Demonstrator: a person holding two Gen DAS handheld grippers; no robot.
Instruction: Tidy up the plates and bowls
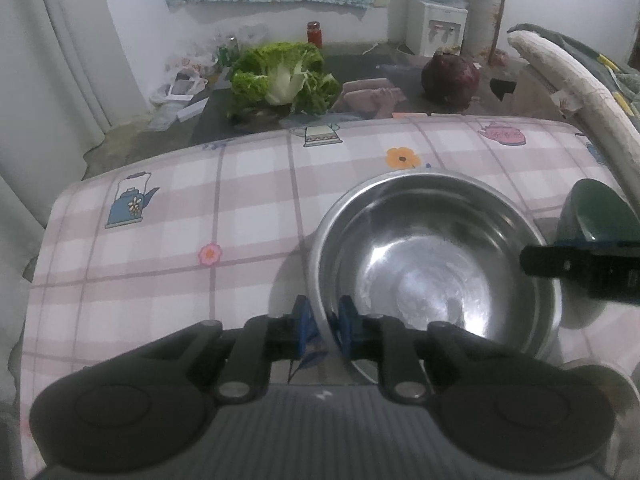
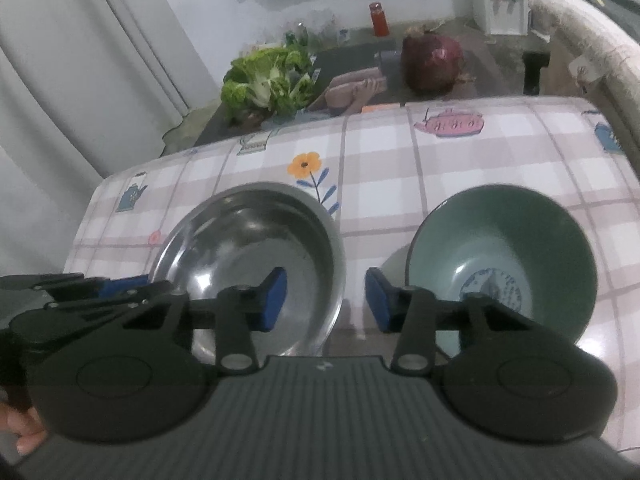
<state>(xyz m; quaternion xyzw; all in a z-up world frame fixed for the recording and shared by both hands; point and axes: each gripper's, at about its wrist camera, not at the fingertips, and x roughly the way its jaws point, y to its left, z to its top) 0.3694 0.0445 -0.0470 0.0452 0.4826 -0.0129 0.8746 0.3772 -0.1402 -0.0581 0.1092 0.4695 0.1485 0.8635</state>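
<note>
Left gripper point(image 1: 323, 326) sits at the near rim of the steel bowl point(image 1: 434, 268); its blue-padded jaws stand narrow, one pad outside the wall and one inside, clamping the rim. Right gripper point(image 2: 326, 300) hovers over the gap between the steel bowl and the green bowl point(image 2: 506, 258); its jaws stand wide and hold nothing.

Task status, as judged from both views:
- Both bowls stand upright and side by side on the worktop point(image 1: 160, 264), close together but apart.
- Neither bowl is nested in the other, so no stacking is complete.
- Part of a pale rim shows at the lower right of the left wrist view; what it belongs to cannot be told. No plate is plainly visible.
- Likely step in hand: moving the gripped steel bowl. Nesting and any plate handling appear to remain.

Surface: the worktop carries a pink-and-white checked cloth printed with kettles, teapots and flowers. It lies flat under the bowls.

Room: beyond the far edge lie a leafy green vegetable point(image 1: 282, 78), a dark red cabbage point(image 1: 450, 76) and a red-lidded jar point(image 1: 314, 34). A water dispenser point(image 1: 438, 20) stands by the wall, a pale curtain point(image 1: 68, 60) hangs at left, and a patterned blue fabric hangs on the wall.
</note>
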